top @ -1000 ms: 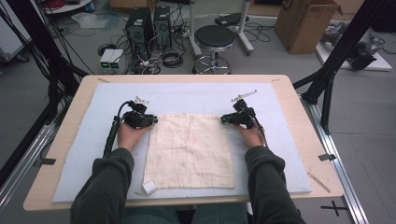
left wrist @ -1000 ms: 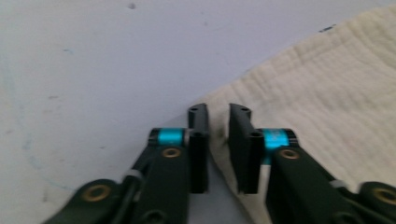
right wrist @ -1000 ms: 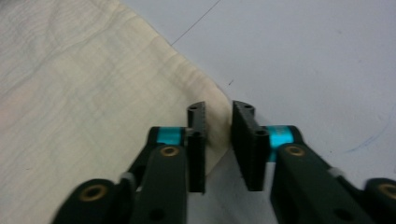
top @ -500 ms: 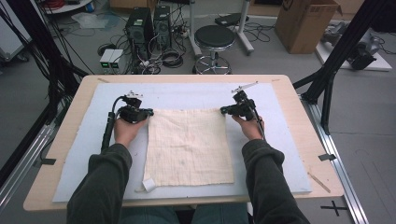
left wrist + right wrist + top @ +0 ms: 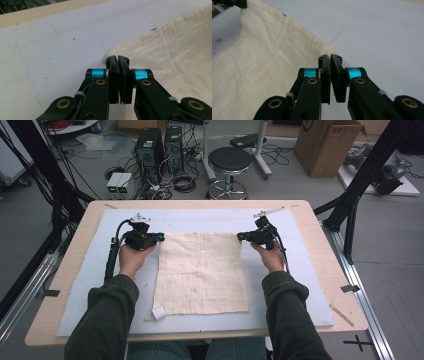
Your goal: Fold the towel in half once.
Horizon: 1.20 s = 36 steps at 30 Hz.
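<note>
A cream square cloth [image 5: 200, 270] lies on the pale blue mat [image 5: 90, 290]. My left gripper [image 5: 161, 237] is shut on the cloth's far left corner, and my right gripper [image 5: 240, 236] is shut on its far right corner. The far edge stretches between them, a little off the mat. In the left gripper view the black jaws [image 5: 117, 58] meet at the corner, and the cloth [image 5: 175, 50] falls away to the right. In the right gripper view the jaws [image 5: 330, 57] pinch the other corner, with the cloth [image 5: 262, 50] spreading left.
A small white tag [image 5: 159, 313] sits at the cloth's near left corner. A thin wooden stick [image 5: 341, 315] lies by the table's right edge. The wooden table [image 5: 55, 300] borders the mat. A black stool [image 5: 229, 162] and computer cases stand beyond the far edge.
Both hands have risen slightly and moved a little farther away, taking the cloth's far corners with them. The far edge now sits off the mat.
</note>
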Tool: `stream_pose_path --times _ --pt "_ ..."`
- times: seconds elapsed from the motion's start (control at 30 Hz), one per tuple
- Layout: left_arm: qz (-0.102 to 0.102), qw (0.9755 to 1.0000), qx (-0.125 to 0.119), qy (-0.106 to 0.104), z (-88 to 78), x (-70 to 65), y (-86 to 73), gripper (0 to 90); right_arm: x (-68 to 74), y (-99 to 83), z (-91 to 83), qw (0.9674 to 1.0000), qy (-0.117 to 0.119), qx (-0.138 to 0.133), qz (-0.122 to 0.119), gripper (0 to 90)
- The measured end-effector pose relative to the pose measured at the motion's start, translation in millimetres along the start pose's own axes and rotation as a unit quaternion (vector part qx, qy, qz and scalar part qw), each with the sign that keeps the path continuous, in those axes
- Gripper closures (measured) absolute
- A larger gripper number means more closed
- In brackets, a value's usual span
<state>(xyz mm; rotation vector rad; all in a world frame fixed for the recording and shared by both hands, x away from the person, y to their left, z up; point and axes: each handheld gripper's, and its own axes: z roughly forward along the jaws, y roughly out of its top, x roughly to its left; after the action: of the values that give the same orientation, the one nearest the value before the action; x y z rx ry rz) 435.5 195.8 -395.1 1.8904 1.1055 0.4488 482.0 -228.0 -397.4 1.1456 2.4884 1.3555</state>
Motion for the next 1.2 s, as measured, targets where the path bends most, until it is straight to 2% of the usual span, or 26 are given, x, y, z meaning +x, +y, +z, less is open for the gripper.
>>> stream_pose_path --times 0.13,0.3,0.37,0.6,0.83,0.93,1.13,1.2 --pt "-0.005 1.0 -0.005 0.002 -7.9 -0.5 -7.3 87.1 5.9 -0.8 -4.0 0.9999 0.007 0.003 -0.009 86.4" --pt "-0.011 0.9998 -0.013 -0.007 -15.9 -1.7 -13.5 87.1 10.5 -7.8 -5.7 0.9997 0.017 0.006 -0.014 86.4" --pt "-0.008 0.9998 -0.013 -0.014 -17.6 -2.6 -14.9 87.1 10.4 -11.3 -6.3 0.9997 0.022 0.012 -0.007 86.4" --pt "-0.014 0.9991 -0.026 -0.03 -23.3 -5.2 -22.2 87.1 15.0 -20.0 -13.2 0.999 0.043 -0.012 -0.004 86.4" --pt "-0.006 0.999 -0.02 -0.04 -28.6 -8.9 -30.1 87.1 26.2 -18.2 -19.5 0.9975 0.067 -0.014 -0.013 86.4" --pt "-0.006 0.9987 -0.025 -0.044 -32.2 -9.8 -32.9 87.1 30.2 -19.1 -21.0 0.9974 0.069 0.001 -0.022 86.4" --pt "0.014 0.9981 -0.024 -0.056 -40.9 -14.5 -32.9 87.1 33.4 -20.7 -29.9 0.9969 0.074 -0.002 -0.027 86.4" --pt "0.013 0.9977 -0.032 -0.059 -43.2 -17.4 -35.1 87.1 34.9 -21.6 -32.3 0.9969 0.074 0.0 -0.026 86.4"
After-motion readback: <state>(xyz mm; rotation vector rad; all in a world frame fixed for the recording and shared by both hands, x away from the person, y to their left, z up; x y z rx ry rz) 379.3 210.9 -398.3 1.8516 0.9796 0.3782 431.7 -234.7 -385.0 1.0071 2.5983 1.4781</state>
